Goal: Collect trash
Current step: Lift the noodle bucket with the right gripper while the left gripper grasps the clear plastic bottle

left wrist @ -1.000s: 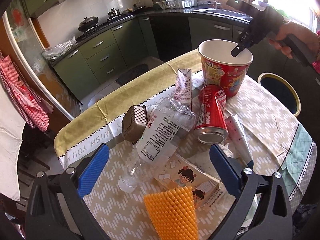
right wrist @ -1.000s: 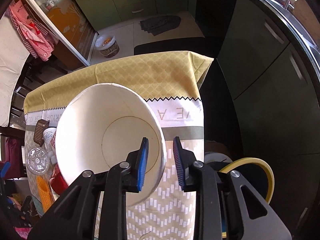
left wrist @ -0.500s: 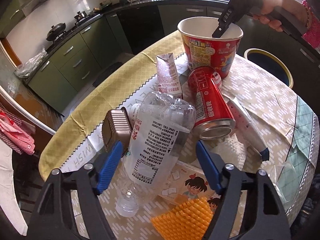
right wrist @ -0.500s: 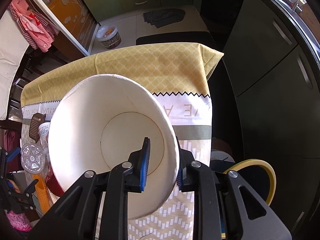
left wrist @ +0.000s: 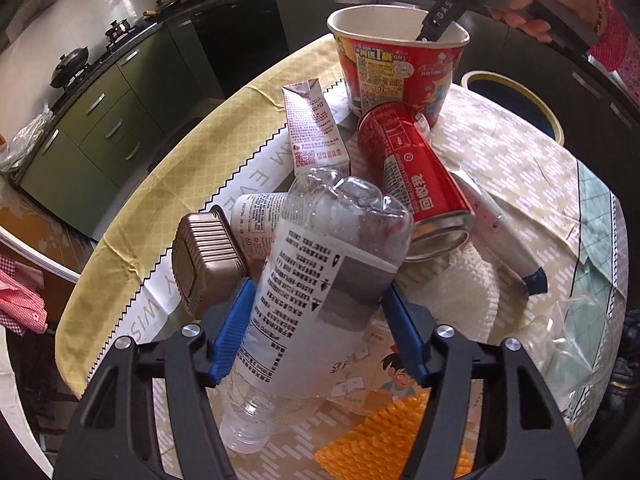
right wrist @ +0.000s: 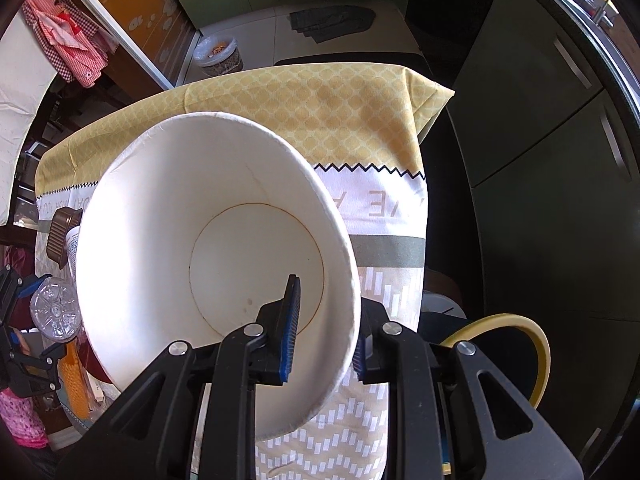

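Left wrist view: one table (left wrist: 520,168) under a yellow-bordered cloth printed "WISH" and "EVE", carrying a heap of trash. Largest is one red noodle cup (left wrist: 400,68), standing upright at the far side, its print too small to read. One crushed clear bottle (left wrist: 320,280) with a black-and-white label lies between the left gripper's (left wrist: 320,332) blue pads; the jaws have just been closing and both pads now touch the bottle's sides. One red can (left wrist: 416,176) lies on its side against the cup. One small carton (left wrist: 312,128) stands behind the bottle, and one brown-capped tube (left wrist: 208,256) lies beside it. The right gripper (right wrist: 326,332), marked "DAS", straddles the cup's rim, one pad inside and one outside, clamped narrowly on the wall.
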Demonstrator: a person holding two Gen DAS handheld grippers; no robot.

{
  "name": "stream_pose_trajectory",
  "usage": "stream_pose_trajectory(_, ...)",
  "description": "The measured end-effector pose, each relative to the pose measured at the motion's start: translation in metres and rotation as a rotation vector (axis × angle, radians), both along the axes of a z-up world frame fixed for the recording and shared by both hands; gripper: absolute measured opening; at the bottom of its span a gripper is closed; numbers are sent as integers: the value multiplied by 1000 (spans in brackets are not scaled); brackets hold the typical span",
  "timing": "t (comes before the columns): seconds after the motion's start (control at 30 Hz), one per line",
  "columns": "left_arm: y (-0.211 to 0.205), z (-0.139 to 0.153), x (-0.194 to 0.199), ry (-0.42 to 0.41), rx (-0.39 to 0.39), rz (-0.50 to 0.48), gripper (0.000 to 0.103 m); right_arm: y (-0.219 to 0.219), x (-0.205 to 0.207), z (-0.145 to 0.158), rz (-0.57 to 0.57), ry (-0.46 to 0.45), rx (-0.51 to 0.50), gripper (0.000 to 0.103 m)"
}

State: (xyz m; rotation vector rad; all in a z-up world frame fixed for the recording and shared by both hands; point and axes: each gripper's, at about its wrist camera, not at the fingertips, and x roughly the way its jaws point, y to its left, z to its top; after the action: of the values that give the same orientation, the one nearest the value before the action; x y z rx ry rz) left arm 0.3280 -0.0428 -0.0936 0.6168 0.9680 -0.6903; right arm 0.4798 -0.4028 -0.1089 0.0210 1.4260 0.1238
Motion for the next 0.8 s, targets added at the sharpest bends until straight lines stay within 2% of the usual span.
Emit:
stream_pose_trajectory(0.2, -3, -7, -3, -19, 71, -29, 58, -1, 0, -6, 0, 6, -21, 22)
stream_pose_trajectory(0.27, -5, -5, -5, -47, 85, -27, 58, 0, 0, -7, -3, 5, -11, 12)
stream_pose_trajectory(0.43, 3, 22, -4, -77, -1, 16, 57, -2, -6, -4, -8, -14, 7, 4)
stream_pose_trajectory(0.6, 17, 51, -3, -100, -101, 84, 56, -5, -10, 15, -16, -52, 32, 4)
stream_pose_trajectory(0.8, 29, 70, -9, -135, -152, 142, 55, -8, -20, 37, -21, -74, 83, 4)
